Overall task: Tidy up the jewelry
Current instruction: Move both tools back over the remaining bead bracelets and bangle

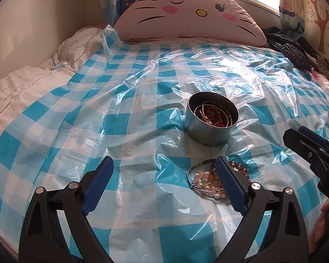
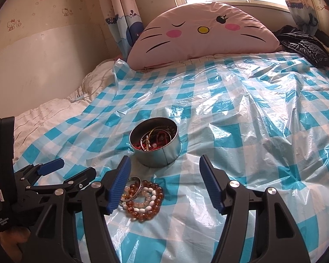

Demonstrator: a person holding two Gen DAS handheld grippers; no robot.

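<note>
Left gripper spread wide, holding nothing, hovering low over the bed. Right gripper likewise parted wide and empty, close alongside.

Just inside the left gripper's right finger, and tucked against the right gripper's left finger: a small heap of loose bracelets, amber beads, white and pale pink beads, plus a thin silver bangle leaning across them. Heap lying on the bed surface, not yet gripped by either tool. Probably left within easy reach as the next pieces to pick up.

Straight ahead of both grippers, just beyond the heap: a round metal tin, open-topped, upright, already holding a tangle of red cord and gold and dark bangles. Likely the collecting place for the jewelry.

Underneath everything: a crinkled blue-and-white checked plastic sheet covering the bed, seemingly to keep small pieces off the bedding.

Far ahead: a pink cat-face pillow against the window.
</note>
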